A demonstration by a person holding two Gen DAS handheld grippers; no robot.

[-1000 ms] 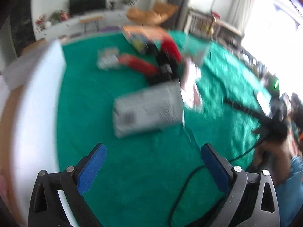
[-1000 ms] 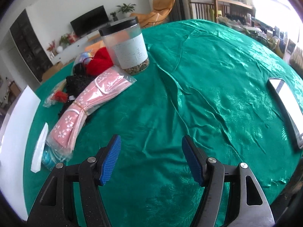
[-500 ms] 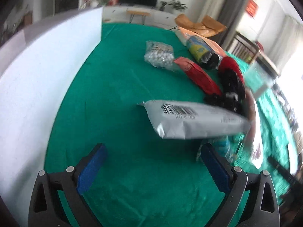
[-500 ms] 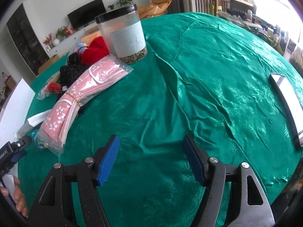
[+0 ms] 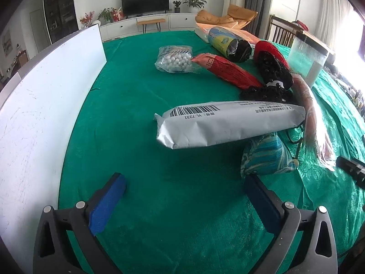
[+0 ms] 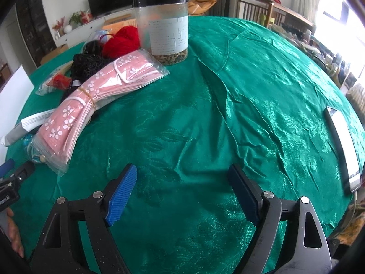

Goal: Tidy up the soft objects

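Soft goods lie in a row on the green tablecloth (image 5: 127, 105). A grey mailer bag (image 5: 228, 123) rests on a blue patterned pack (image 5: 264, 157), just ahead of my open, empty left gripper (image 5: 184, 196). Behind it lie a red packet (image 5: 228, 70), a bag of white balls (image 5: 175, 59), black knitwear (image 5: 273, 73) and red yarn (image 6: 122, 38). A pink flowered cloth pack (image 6: 95, 96) lies left of my open, empty right gripper (image 6: 182, 194), which hovers over bare cloth.
A white board (image 5: 41, 105) stands along the left edge. A clear jar with a black lid (image 6: 163, 25) stands behind the pink pack. A phone (image 6: 342, 146) lies at the right. The left gripper shows at the right view's left edge (image 6: 13, 175).
The left gripper has swung left and come closer to the table, so the mailer bag now sits near and sharp. The right gripper has edged forward a little.
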